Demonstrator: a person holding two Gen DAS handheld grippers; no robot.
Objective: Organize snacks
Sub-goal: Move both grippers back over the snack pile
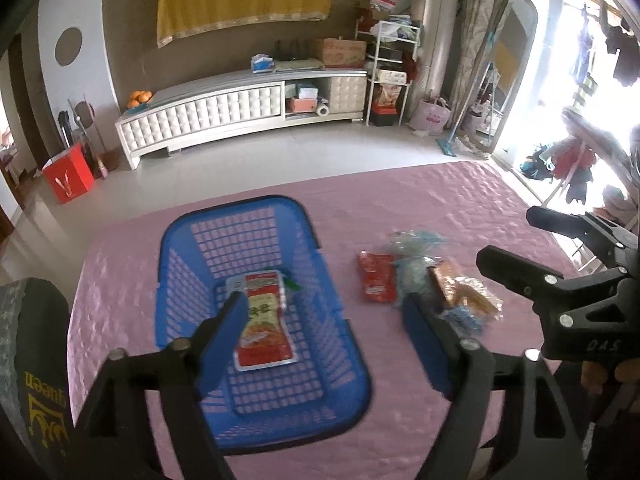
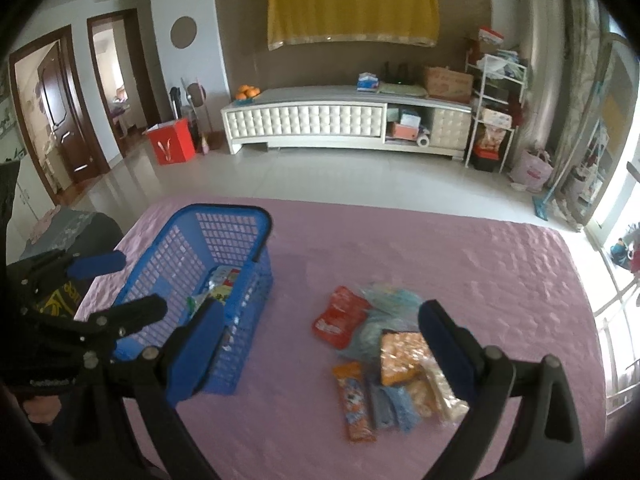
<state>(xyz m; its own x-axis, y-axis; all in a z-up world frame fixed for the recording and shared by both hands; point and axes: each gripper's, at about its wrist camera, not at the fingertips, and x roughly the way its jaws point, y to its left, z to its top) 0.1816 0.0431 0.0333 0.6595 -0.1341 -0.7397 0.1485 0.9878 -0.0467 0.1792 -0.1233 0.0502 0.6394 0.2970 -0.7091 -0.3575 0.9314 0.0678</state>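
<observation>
A blue plastic basket (image 1: 240, 205) (image 2: 224, 211) stands on the pink tablecloth (image 1: 440, 200) (image 2: 460, 256). A red and white snack packet (image 1: 264, 320) (image 2: 220, 284) lies flat inside it. My left gripper (image 1: 324, 336) (image 2: 120, 286) hangs open above the basket with nothing between its blue pads. To the right of the basket lies a loose pile: a red packet (image 1: 376, 280) (image 2: 340, 316), clear blue bags (image 1: 416, 240) (image 2: 392, 296), an orange packet (image 2: 400, 356) and an orange bar (image 2: 354, 400). My right gripper (image 2: 320, 340) (image 1: 516, 244) is open above the pile and empty.
The table's far edge drops to a tiled floor. Beyond it stand a white TV cabinet (image 1: 200, 116) (image 2: 304, 120), a red box (image 1: 68, 176) (image 2: 170, 140) and a white wire shelf (image 1: 388, 72). Dark fabric with yellow lettering (image 1: 32, 380) is at the table's near left.
</observation>
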